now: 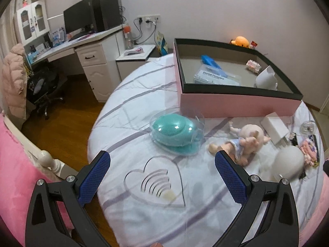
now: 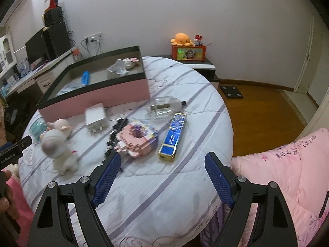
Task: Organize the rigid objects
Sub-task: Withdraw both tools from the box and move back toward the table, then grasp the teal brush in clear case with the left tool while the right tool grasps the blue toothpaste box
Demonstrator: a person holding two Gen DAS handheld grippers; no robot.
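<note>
A pink box with a black rim (image 1: 236, 103) (image 2: 98, 96) lies open on the bed, with a blue item and a dental flosser pack inside. In front of it rest a teal object in a clear case (image 1: 176, 133), a small doll (image 1: 244, 142), a white charger (image 1: 275, 126) (image 2: 96, 117), a white plush lamb (image 2: 59, 152), a pink block model (image 2: 135, 140), a blue and gold box (image 2: 173, 136) and a clear glass piece (image 2: 162, 107). My left gripper (image 1: 162, 162) hangs open above the sheet, short of the teal case. My right gripper (image 2: 163, 164) is open too, near the blue box.
The bed's sheet (image 2: 156, 195) is white with grey stripes. A pink quilt (image 2: 287, 175) lies at the right. A desk with a monitor (image 1: 82, 20) stands at the back left, beside a wooden floor (image 2: 261, 119). An orange plush (image 2: 182, 39) sits on a red box.
</note>
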